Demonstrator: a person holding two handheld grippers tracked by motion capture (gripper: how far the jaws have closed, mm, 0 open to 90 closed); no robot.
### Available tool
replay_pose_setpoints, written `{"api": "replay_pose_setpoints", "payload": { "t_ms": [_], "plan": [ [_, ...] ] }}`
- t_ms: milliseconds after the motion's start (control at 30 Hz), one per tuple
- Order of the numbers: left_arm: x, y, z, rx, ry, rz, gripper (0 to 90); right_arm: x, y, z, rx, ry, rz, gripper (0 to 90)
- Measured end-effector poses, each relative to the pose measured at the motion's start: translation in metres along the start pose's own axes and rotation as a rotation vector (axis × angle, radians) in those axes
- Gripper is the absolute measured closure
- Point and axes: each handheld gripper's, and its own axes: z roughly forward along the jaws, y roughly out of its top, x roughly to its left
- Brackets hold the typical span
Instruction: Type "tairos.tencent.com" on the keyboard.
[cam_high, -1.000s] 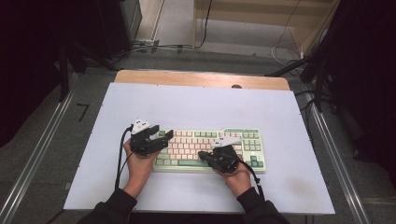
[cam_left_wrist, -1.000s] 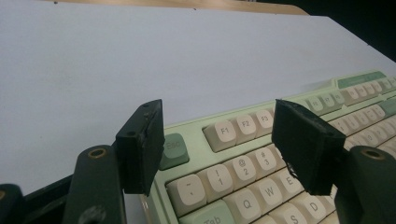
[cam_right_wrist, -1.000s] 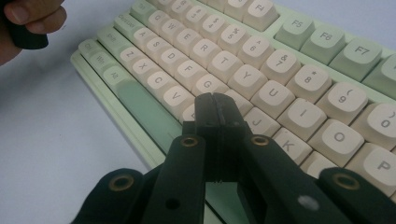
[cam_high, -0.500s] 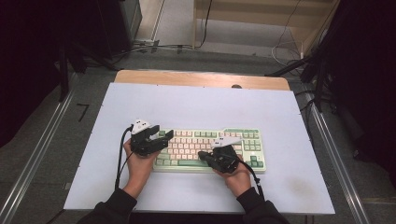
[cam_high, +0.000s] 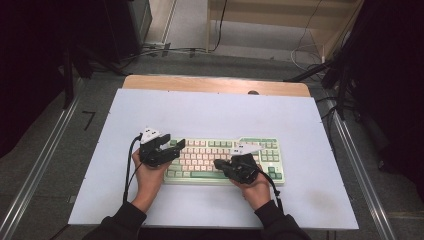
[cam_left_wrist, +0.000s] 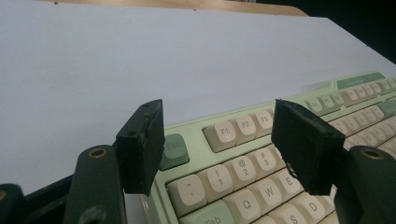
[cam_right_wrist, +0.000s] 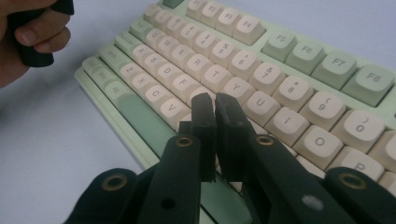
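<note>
Since the earlier frame neither hand has shifted; only the right gripper (cam_right_wrist: 215, 109) has just begun parting its near-closed, empty jaws above the middle letter keys of the keyboard (cam_high: 274, 176). The keyboard lies on the table (cam_high: 210, 112), with the left gripper (cam_left_wrist: 224, 154) wide open, grasping nothing, over its top-left corner. Judged step: key pressing; next, lower the right tips squarely onto one key.
</note>
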Motion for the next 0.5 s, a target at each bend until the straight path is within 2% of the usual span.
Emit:
{"api": "replay_pose_setpoints", "payload": {
  "t_ms": [100,233,300,400,500],
  "plan": [
    [0.000,0.000,0.000,-0.001,-0.001,0.000,35.4,-0.002,0.001,-0.003,-0.019,-0.002,0.011,77.9],
    [0.000,0.000,0.000,-0.001,-0.002,-0.002,35.4,-0.004,0.002,-0.008,-0.051,0.006,0.019,64.2],
    [0.000,0.000,0.000,-0.002,-0.007,-0.002,35.4,-0.005,0.002,-0.010,-0.069,-0.008,0.027,54.2],
    [-0.001,0.000,-0.001,0.000,-0.013,0.001,35.4,-0.009,0.002,-0.013,-0.087,-0.030,0.048,46.1],
    [-0.003,0.000,-0.001,0.000,-0.022,0.000,35.5,-0.012,0.002,-0.017,-0.100,-0.042,0.071,42.5]
  ]
}}
